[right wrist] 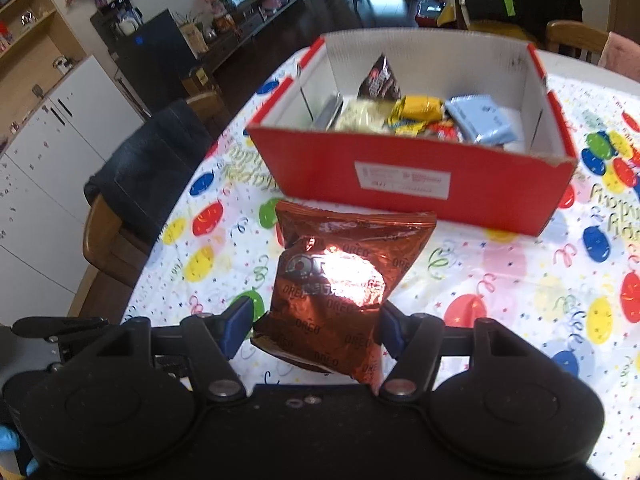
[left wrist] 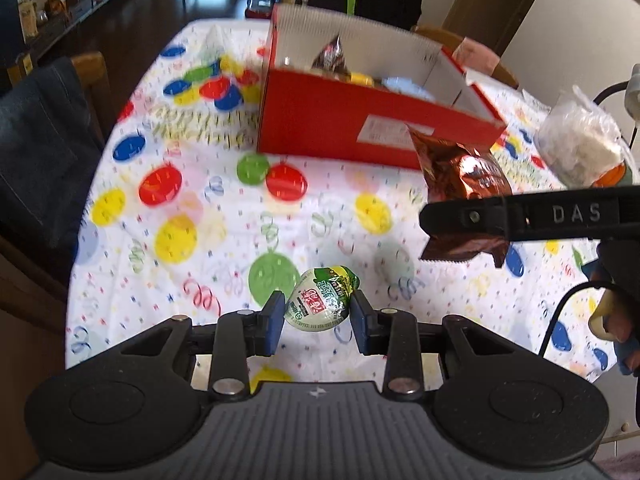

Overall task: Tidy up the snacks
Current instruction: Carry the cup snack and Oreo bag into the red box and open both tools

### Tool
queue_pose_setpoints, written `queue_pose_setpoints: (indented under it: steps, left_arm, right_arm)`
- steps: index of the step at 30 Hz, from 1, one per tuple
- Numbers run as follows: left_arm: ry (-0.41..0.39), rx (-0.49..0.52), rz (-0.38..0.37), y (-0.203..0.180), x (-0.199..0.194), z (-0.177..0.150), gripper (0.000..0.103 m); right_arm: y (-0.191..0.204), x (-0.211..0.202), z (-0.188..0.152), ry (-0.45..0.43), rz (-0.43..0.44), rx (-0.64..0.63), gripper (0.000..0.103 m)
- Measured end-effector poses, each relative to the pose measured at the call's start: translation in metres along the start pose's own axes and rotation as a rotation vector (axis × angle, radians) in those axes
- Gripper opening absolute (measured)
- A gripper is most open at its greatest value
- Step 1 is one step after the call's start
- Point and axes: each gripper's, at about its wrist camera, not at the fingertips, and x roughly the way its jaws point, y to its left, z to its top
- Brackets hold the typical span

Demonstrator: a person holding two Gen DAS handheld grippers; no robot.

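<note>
The left gripper [left wrist: 316,314] has its jaws closed narrowly on a small green-and-white jelly cup [left wrist: 322,300], held clear above the balloon-print worktop [left wrist: 200,240]. The right gripper [right wrist: 314,326] has its jaws set wider, clamped on the lower sides of a copper-brown Oreo bag [right wrist: 336,280], also lifted off the cloth. Beyond both stands the open red box [right wrist: 400,160], with several wrapped snacks [right wrist: 416,114] inside

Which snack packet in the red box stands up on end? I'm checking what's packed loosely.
The dark brown-black packet at the back of the red box. It stands with its crimped tip upward, while the yellow packet and pale blue packet lie flat.
</note>
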Motion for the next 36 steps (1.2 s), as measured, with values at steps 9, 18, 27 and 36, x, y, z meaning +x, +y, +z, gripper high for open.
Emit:
queue_pose_setpoints:
  steps: [9,18,27,36]
  left_arm:
    - [-0.075,0.030,0.007,-0.014,-0.023,0.026,0.034]
    - [-0.157,0.072,0.020,-0.034,-0.033,0.067,0.034]
    - [-0.184,0.098,0.041,-0.051,-0.022,0.108,0.034]
    - [-0.174,0.088,0.068,-0.059,0.004,0.146,0.034]
  right_arm:
    - [-0.002,-0.027,0.012,-0.059,-0.007,-0.029,0.064]
    - [-0.013,-0.048,0.037,-0.132,-0.043,-0.070,0.064]
    - [-0.037,-0.051,0.066,-0.167,-0.062,-0.071,0.064]
    - [-0.069,-0.035,0.099,-0.166,-0.054,-0.040,0.064]
